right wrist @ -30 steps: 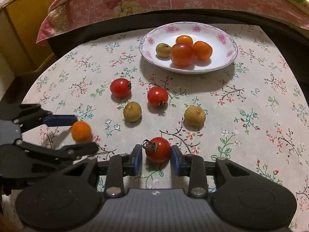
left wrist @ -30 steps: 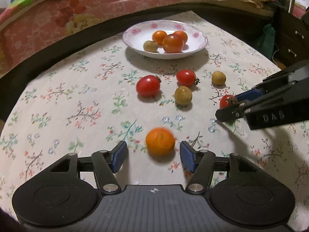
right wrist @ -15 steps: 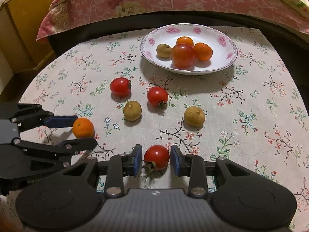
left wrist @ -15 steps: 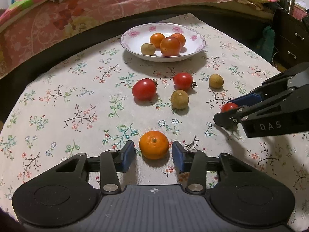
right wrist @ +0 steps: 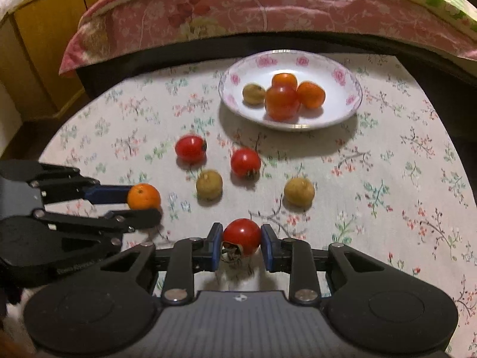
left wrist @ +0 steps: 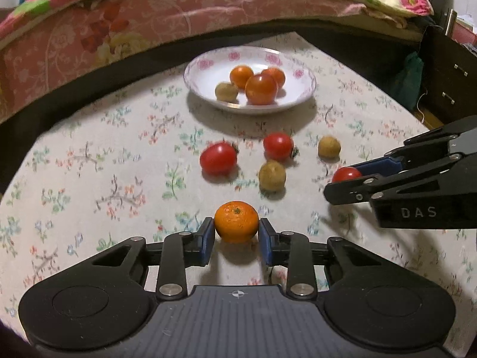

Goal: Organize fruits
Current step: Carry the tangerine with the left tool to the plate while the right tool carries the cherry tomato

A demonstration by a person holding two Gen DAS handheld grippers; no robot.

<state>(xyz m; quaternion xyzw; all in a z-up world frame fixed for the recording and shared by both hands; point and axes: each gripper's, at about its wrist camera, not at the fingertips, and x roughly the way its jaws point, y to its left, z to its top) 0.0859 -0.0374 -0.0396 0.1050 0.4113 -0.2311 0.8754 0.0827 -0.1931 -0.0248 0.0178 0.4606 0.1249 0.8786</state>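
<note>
Fruits, loose lot, on my round table under a cream floral-print tablecloth (left wrist: 89, 161).

Item 1: small round orange mandarin (left wrist: 236, 222), clamped between the blue pads of my left tongs (left wrist: 237, 238); both pads touch its sides. A shadow lies on the cloth beneath it; I cannot tell whether it touches the cloth. In the right wrist view it sits at 9 o'clock (right wrist: 144, 196).

Item 2: glossy red cherry tomato with dried calyx (right wrist: 241, 237), clamped between the pads of my right tongs (right wrist: 242, 243), calyx turned toward the camera. In the left wrist view it shows at 3 o'clock (left wrist: 345, 174).

Item 3: two more red tomatoes (right wrist: 190, 148) (right wrist: 245, 162), lying on the cloth, centre of the table, apart from each other.

Item 4: two dull yellow-brown round fruits (right wrist: 209, 185) (right wrist: 299, 192), on the cloth, nearer me than the tomatoes.

Item 5: white shallow ceramic plate with pink flower rim (right wrist: 342, 76), at 12 o'clock, holding one brown fruit, two orange mandarins and a larger orange-red tomato, clustered and touching.

Beyond the table: pink floral quilt (right wrist: 238, 9) along a bed edge.
</note>
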